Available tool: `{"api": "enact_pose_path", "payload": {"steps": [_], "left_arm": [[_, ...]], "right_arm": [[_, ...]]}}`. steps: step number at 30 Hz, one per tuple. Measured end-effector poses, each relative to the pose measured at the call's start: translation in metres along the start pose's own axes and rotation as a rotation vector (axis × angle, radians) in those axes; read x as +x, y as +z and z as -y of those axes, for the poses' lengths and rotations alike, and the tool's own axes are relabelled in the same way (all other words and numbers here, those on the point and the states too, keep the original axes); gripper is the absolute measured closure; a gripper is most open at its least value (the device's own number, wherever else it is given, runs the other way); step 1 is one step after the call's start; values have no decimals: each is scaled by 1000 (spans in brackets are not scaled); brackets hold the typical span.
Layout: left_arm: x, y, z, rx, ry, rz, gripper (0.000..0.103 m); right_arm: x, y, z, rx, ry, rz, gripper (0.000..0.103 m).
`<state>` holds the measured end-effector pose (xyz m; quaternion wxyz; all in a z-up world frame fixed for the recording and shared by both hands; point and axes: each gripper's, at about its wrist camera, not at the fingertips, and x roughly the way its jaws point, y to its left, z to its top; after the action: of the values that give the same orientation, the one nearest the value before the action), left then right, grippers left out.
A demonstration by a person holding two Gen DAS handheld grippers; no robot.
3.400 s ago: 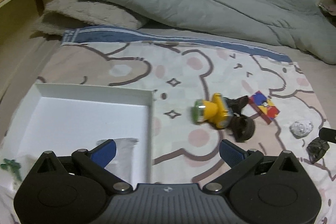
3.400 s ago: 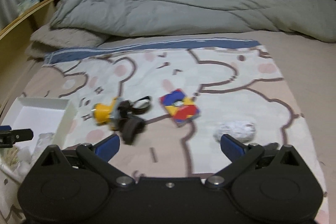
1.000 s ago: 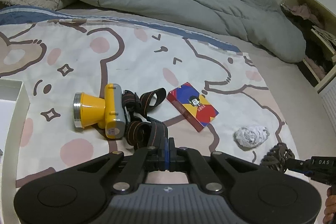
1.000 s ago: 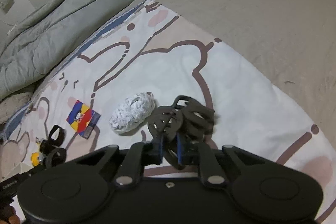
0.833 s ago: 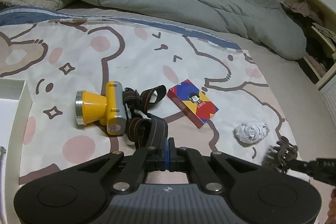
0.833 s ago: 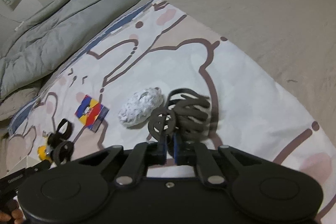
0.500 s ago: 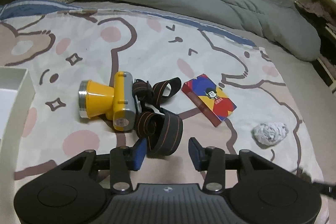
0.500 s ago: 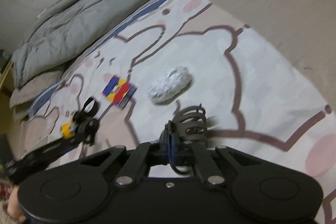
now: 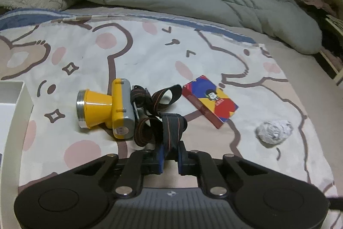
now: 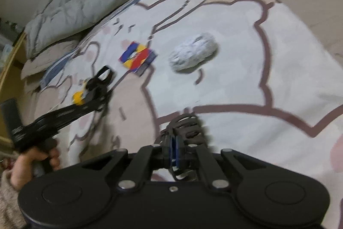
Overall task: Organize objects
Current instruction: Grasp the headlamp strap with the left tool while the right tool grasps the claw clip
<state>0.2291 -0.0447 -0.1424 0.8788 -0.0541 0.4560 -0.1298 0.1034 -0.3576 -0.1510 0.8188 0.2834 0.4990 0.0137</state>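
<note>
Left wrist view: left gripper [image 9: 170, 157] is pinched on the black orange-striped elastic strap [image 9: 171, 128] of the yellow plastic headlamp [image 9: 105, 108], mid-blanket nr the white box [image 9: 18, 104] edge. Lift slow, lamp will swing (heavy end). Right gripper [image 10: 174, 152], low over blanket, clamps a dark coiled hair tie [image 10: 186, 125].

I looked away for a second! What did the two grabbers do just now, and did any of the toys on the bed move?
The left gripper opened, then closed its fingers on the headlamp strap. The right gripper, already shut on the black hair claw, carried it left. The yellow headlamp, colorful card box and crumpled white ball stayed where they were on the bear blanket.
</note>
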Motion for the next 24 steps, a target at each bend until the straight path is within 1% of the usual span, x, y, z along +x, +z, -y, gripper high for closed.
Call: {"api": "enact_pose_path", "payload": {"steps": [2, 5, 6, 7, 10, 13, 15, 18, 21, 24], "left_arm": [[-9, -3, 1, 31, -8, -1, 92], [-23, -9, 2, 66, -22, -13, 92], [-27, -12, 1, 78, -28, -19, 92], [-32, -16, 1, 90, -34, -25, 92], [-45, -29, 0, 127, -52, -47, 92], [-58, -46, -5, 160, -66, -70, 92], [-66, -56, -10, 173, -72, -82, 92], [-78, -69, -17, 185, -92, -99, 92], [-90, -82, -21, 206, -120, -118, 92], [-101, -96, -22, 233, -158, -146, 92]], "right_arm": [[-1, 0, 3, -3, -37, 11, 97], [0, 1, 8, 0, -64, 14, 91], [0, 1, 9, -3, -68, 17, 82], [-1, 0, 8, -9, -71, 25, 70], [-3, 0, 0, -73, -83, 41, 58], [-5, -1, -13, -184, -101, 53, 50], [-5, -3, -21, -262, -119, 61, 45], [-4, -7, -28, -333, -146, 62, 41], [-3, -8, -32, -366, -162, 58, 41], [-2, -7, -33, -370, -173, 54, 41]]}}
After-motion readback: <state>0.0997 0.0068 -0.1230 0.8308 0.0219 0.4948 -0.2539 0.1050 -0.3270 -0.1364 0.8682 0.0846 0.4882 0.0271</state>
